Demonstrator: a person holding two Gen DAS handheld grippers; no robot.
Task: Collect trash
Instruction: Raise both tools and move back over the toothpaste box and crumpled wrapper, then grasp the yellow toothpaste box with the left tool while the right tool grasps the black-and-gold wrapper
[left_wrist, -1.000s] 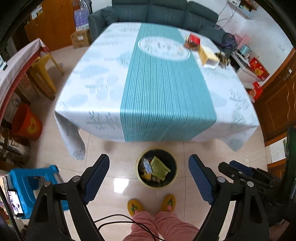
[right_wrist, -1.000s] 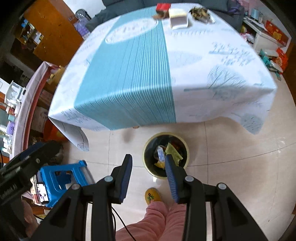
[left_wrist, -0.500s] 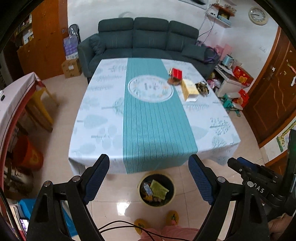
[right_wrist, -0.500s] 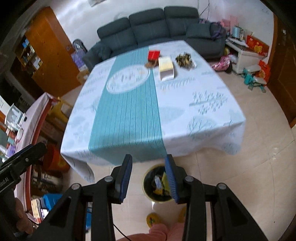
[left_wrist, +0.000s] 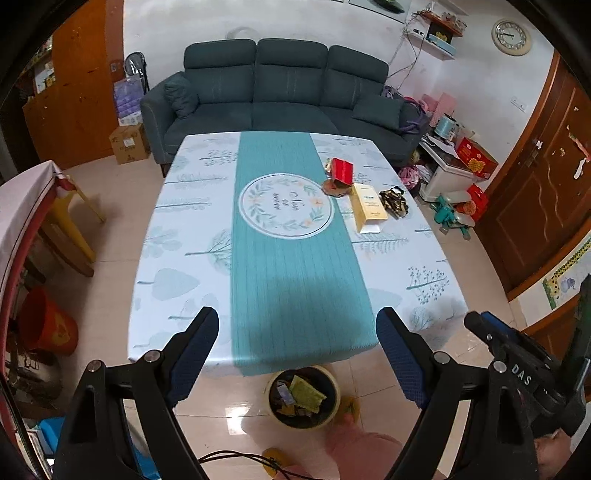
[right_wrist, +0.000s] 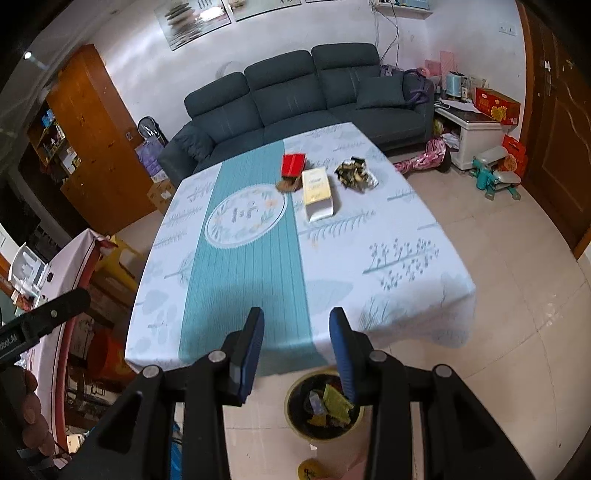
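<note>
A round bin (left_wrist: 303, 397) (right_wrist: 325, 406) with wrappers inside stands on the floor under the table's near edge. On the far right of the table (left_wrist: 177, 229) (right_wrist: 406, 280) lie a red box (left_wrist: 341, 170) (right_wrist: 293, 164), a yellow-white carton (left_wrist: 368, 207) (right_wrist: 317, 194) and a crumpled dark and gold wrapper (left_wrist: 394, 201) (right_wrist: 355, 172). My left gripper (left_wrist: 297, 326) hangs above the near table edge, jaws wide open and empty. My right gripper (right_wrist: 297, 325) hovers over the same edge, jaws partly open with nothing between them.
A dark sofa (left_wrist: 280, 99) stands behind the table. A yellow chair (left_wrist: 74, 218) and an orange bucket (left_wrist: 48, 325) are at the left, toys and boxes (left_wrist: 458, 206) at the right by a wooden door. The person's pink trouser legs and yellow slippers (left_wrist: 273, 458) are beside the bin.
Both grippers have risen and tilted up from over the bin, so the whole table and the sofa now show. Neither gripper's opening has changed.
</note>
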